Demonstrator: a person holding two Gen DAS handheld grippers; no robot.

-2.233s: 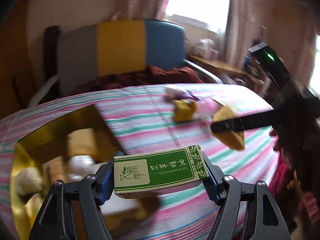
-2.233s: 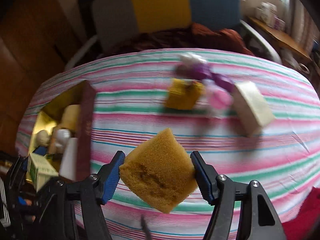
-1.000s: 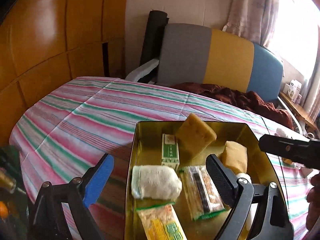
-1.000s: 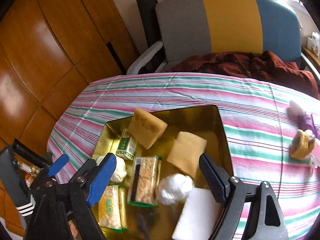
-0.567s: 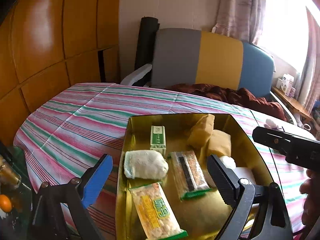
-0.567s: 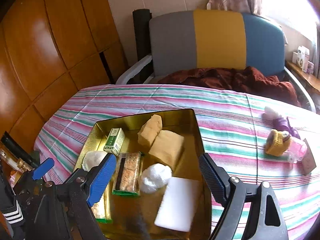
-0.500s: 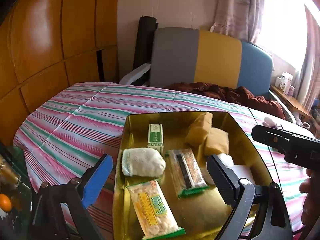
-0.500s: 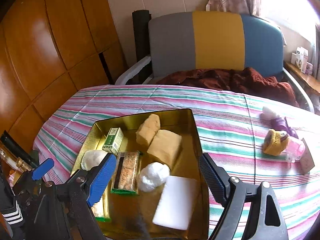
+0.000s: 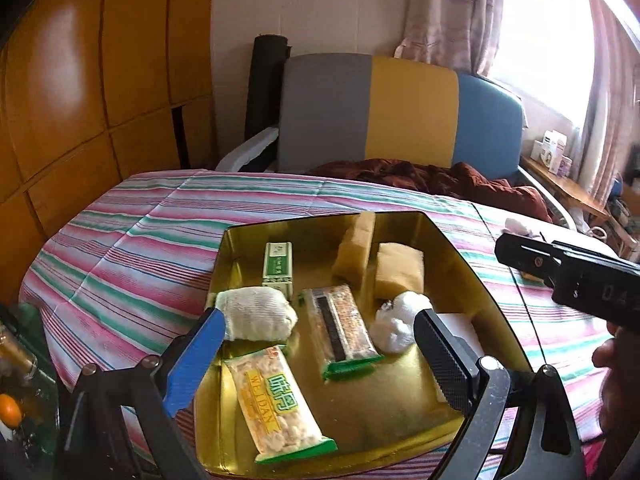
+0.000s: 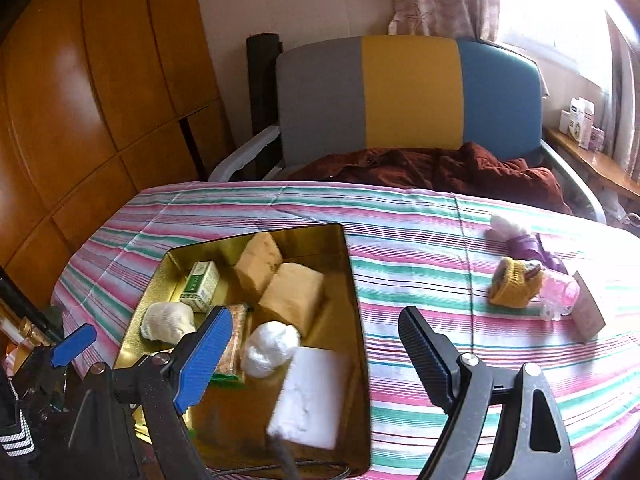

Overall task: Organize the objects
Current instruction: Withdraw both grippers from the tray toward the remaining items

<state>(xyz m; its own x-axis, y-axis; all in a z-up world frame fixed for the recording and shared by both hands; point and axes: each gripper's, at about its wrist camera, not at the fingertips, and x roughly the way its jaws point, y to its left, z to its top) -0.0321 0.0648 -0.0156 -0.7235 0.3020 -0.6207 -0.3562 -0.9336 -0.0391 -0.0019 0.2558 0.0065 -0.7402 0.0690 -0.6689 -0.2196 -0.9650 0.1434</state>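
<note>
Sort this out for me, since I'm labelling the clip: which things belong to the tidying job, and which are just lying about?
Part of the job:
gold tin
green box
two sponges
snack packets
yellow knitted piece
pink item
both grippers, open: left gripper, right gripper

Just lying about:
striped chair
brown blanket
boxes on the sill

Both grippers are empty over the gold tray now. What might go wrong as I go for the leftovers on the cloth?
The yellow knitted piece, pink item and card sit bunched together, so the right gripper may drag a neighbour. The gold tray is crowded; the upright sponge could topple.
</note>
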